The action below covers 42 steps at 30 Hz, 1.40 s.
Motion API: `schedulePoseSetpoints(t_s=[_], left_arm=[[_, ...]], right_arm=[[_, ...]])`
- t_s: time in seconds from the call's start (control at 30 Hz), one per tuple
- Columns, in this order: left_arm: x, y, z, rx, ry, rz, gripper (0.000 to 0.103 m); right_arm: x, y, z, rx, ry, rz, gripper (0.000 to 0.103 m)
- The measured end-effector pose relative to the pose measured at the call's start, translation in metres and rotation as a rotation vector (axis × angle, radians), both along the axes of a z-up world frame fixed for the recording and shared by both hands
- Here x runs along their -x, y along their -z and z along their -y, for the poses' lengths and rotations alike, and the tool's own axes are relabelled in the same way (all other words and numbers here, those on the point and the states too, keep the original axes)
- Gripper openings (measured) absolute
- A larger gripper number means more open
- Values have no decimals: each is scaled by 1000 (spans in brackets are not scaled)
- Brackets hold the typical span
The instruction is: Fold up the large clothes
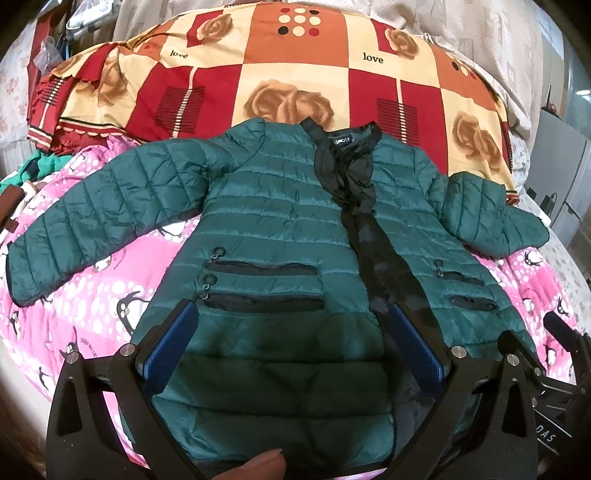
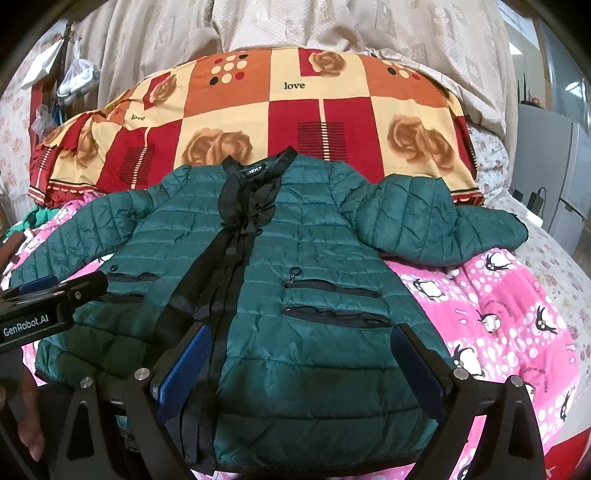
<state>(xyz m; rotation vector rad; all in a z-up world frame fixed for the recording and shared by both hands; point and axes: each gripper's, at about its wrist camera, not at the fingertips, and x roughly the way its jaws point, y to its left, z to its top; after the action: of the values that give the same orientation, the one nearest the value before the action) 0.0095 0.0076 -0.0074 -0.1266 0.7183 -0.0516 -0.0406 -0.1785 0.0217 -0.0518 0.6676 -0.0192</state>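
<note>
A dark green quilted puffer jacket [image 1: 266, 229] [image 2: 317, 258] lies face up and spread flat on a pink penguin-print blanket [image 1: 92, 291], collar away from me, sleeves out to both sides. A black placket [image 1: 373, 251] runs down its front. My left gripper [image 1: 291, 314] hovers open over the lower left front panel, near the zip pockets [image 1: 262, 288]. My right gripper [image 2: 301, 334] hovers open over the lower right front panel, just right of the placket [image 2: 229, 258]. Nothing sits between either pair of blue pads. The left gripper's body [image 2: 48, 306] shows at the left edge of the right wrist view.
A red, orange and cream rose-print quilt [image 1: 295, 74] [image 2: 295, 118] lies bunched behind the collar. Beige curtains [image 2: 295, 26] hang beyond it. Green clothing [image 1: 40, 162] sits at the far left. A grey cabinet [image 2: 554, 158] stands at the right. A fingertip [image 1: 258, 469] shows at the bottom.
</note>
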Motion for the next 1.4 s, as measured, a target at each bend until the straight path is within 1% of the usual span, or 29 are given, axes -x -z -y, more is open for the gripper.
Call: schedulePoseSetpoints(t_s=[0.4, 1.4], left_arm=[[2, 2, -4, 23, 0, -2, 103], [1, 2, -5, 21, 0, -4, 103]], right_arm=[[-1, 0, -4, 25, 2, -2, 97], [0, 1, -4, 28, 2, -1, 97]])
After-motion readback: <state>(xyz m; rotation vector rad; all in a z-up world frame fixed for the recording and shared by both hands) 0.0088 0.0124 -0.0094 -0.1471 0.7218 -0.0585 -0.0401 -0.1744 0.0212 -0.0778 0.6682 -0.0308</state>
